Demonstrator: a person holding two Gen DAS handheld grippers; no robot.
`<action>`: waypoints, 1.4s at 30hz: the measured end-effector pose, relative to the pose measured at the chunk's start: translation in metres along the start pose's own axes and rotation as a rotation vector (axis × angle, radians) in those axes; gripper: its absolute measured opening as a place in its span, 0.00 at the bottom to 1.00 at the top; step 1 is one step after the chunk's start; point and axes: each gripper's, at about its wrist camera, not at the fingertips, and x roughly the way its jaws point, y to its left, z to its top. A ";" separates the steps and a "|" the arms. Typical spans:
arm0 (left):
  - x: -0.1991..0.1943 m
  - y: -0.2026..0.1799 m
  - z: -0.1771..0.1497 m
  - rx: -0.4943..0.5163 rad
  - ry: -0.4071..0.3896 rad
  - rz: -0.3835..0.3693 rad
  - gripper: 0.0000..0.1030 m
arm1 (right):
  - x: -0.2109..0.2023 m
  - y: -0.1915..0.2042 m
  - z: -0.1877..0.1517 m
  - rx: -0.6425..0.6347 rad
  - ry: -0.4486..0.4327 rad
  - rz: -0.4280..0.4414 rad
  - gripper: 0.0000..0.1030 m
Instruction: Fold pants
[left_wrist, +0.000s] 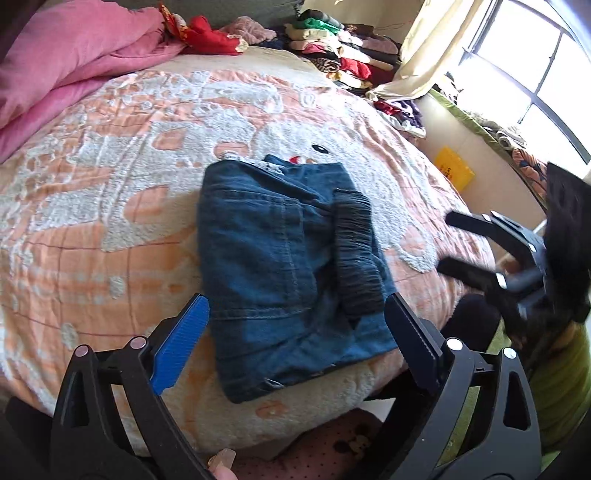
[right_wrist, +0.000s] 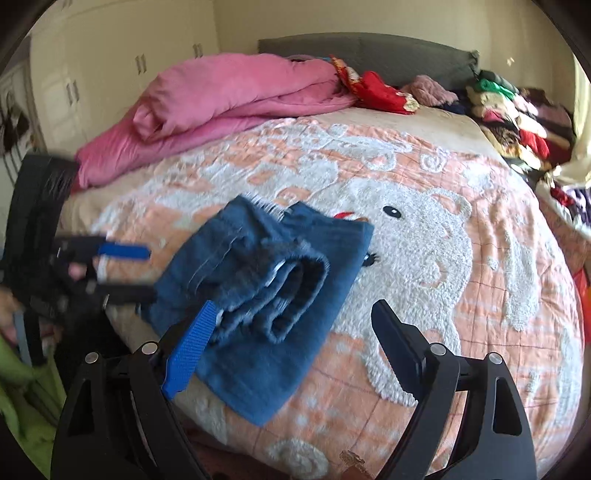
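Folded pants, both grippers wide open and empty.

Left wrist view: the pants (left_wrist: 284, 266) lie as a compact bundle near the edge of the bed (left_wrist: 110, 184), between the spread jaws of the left gripper (left_wrist: 295, 332), untouched; denim likely soft, moderately heavy, non-slip. Right wrist view: right gripper (right_wrist: 291, 350) holds nothing; stacked layers suggest gripping the thick folded edge.

Matt blue denim pants (left_wrist: 280, 258) on nubby, tufted cloth bedspread (left_wrist: 110, 184); soft pink fleece quilt (right_wrist: 229, 96)
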 end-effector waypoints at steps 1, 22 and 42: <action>0.000 0.002 0.001 -0.003 -0.002 0.005 0.87 | 0.000 0.005 -0.003 -0.021 0.005 0.009 0.83; 0.044 0.035 0.045 -0.023 0.084 -0.005 0.15 | 0.049 0.138 -0.013 -0.568 0.083 0.210 0.36; 0.058 0.039 0.045 -0.032 0.083 -0.018 0.20 | 0.082 0.133 -0.042 -0.562 0.194 0.321 0.09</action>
